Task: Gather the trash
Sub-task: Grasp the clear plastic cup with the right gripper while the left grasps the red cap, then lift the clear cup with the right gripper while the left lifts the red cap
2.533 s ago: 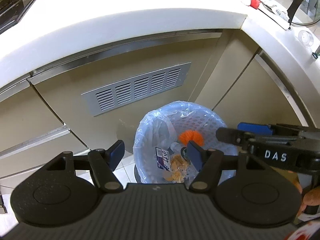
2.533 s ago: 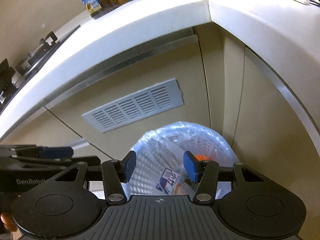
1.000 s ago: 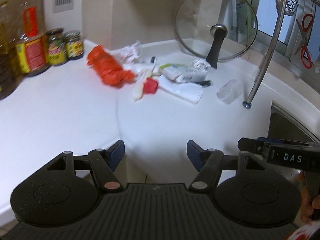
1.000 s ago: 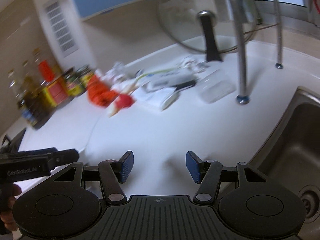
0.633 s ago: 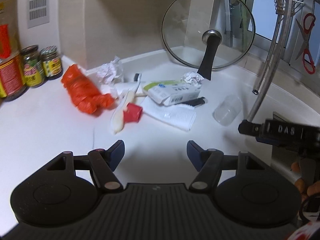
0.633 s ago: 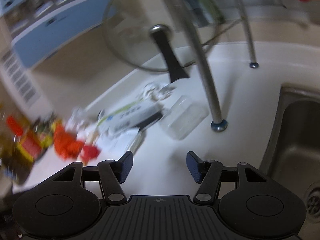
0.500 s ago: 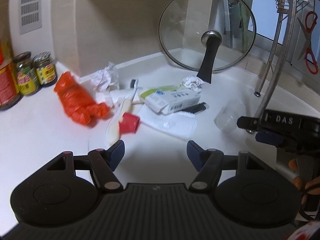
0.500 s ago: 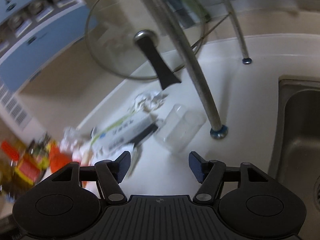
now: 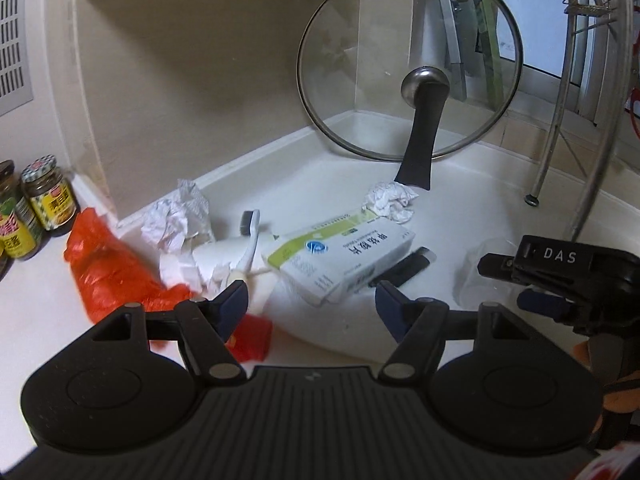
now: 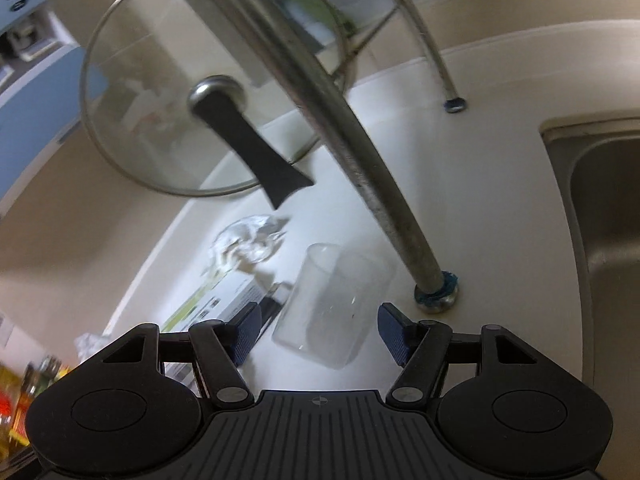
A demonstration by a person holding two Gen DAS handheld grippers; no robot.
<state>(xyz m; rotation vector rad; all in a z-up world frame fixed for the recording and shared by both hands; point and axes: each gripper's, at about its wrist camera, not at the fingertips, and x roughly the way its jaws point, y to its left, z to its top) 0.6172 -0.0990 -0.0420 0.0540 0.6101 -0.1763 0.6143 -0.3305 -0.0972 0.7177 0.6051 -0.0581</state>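
Note:
Trash lies on the white counter (image 9: 460, 200): a red plastic bag (image 9: 108, 272), crumpled paper (image 9: 176, 220), a crumpled tissue (image 9: 390, 200), a white-and-green medicine box (image 9: 344, 256), a toothbrush (image 9: 248, 240), a black lighter (image 9: 404, 268) and a red cap (image 9: 250, 336). My left gripper (image 9: 312, 306) is open just short of the box, with nothing between its fingers. A clear plastic cup (image 10: 336, 308) lies on its side. My right gripper (image 10: 320, 332) is open with the cup's near end between its fingers, and the pads are not pressing on it. In the left wrist view the right gripper (image 9: 560, 280) partly hides the cup.
A glass lid (image 9: 408, 60) with a black handle leans in the corner behind the trash. A dish rack's steel leg (image 10: 376, 200) stands right beside the cup. The sink (image 10: 600, 220) opens at the right. Jars (image 9: 50, 196) stand at the far left.
Both grippers left the lined bin below and rose to the counter. They then moved in toward the trash. The right gripper rolled and came up around the clear cup.

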